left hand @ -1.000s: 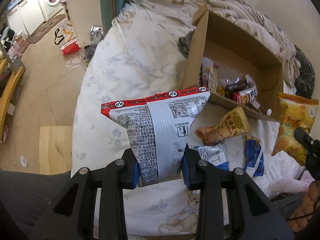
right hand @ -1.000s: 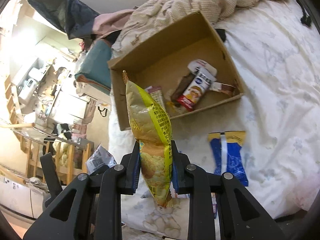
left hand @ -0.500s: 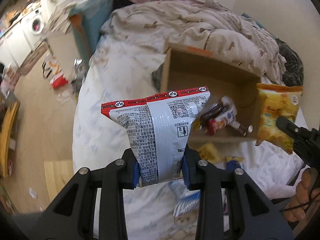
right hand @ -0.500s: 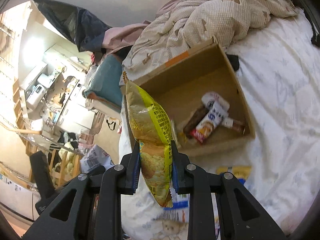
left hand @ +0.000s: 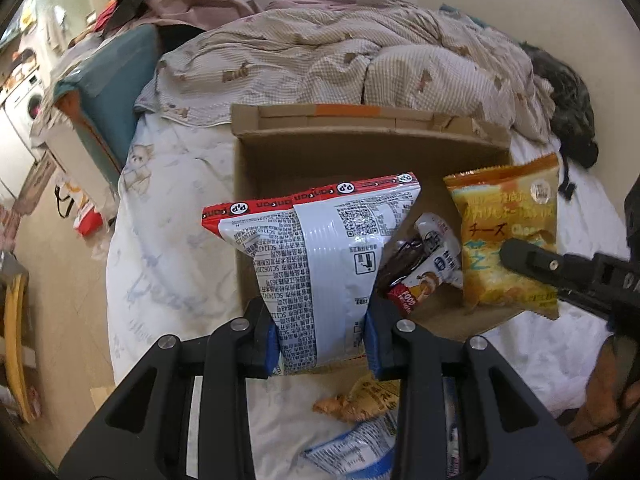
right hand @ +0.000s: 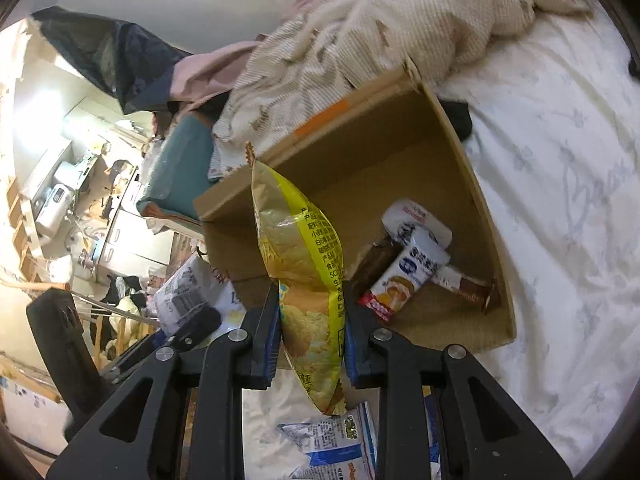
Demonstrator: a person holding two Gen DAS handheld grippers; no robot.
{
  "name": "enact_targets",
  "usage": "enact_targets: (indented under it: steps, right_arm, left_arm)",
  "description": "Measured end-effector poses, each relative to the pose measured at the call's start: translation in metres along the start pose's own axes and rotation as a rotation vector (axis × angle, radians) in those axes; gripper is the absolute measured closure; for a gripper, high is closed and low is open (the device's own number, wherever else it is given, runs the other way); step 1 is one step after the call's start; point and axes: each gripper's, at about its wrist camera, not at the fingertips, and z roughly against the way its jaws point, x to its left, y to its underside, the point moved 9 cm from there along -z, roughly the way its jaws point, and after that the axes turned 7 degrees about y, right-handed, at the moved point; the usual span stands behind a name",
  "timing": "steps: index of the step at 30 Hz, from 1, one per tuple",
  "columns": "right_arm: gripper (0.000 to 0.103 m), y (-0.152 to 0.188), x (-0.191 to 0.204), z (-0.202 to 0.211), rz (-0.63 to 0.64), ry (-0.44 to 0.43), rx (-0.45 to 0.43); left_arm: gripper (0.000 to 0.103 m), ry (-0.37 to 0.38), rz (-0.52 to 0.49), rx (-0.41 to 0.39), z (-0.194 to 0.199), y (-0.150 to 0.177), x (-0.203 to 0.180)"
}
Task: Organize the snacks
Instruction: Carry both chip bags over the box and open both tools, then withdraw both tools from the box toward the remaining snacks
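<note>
Jaws around upright white packet (left hand: 320, 272)

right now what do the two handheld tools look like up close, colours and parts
Both match: the left tool and the right tool are matte black, with angular fingers that have triangular cut-outs, silver round screw heads at the joints and blue pads on the inner faces. In the left wrist view a thin black cable runs over the hand behind the right tool.

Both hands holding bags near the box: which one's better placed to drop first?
Probably left. The left gripper holds its white bag over the box's open middle. The right gripper's yellow bag hangs nearer the front edge, by the snacks already inside.
</note>
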Motion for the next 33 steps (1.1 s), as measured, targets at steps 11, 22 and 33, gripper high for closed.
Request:
enact_targets:
  steps: [11, 22, 33]
  right_arm:
    - [0.075, 0.004, -0.012, -0.027, -0.066, -0.005, 0.076]
    - [0.072, 0.01, -0.014, -0.039, -0.111, -0.025, 0.111]
    - [0.034, -0.003, -0.033, -0.031, -0.054, 0.188, 0.011]
  left_arm:
    - [0.073, 0.033, 0.054, 0.061, -0.031, 0.01, 0.005]
    - [0.072, 0.036, 0.073, 0.064, -0.031, 0.012, 0.011]
    - [0.06, -0.006, 0.029, 0.076, -0.032, 0.015, 0.011]
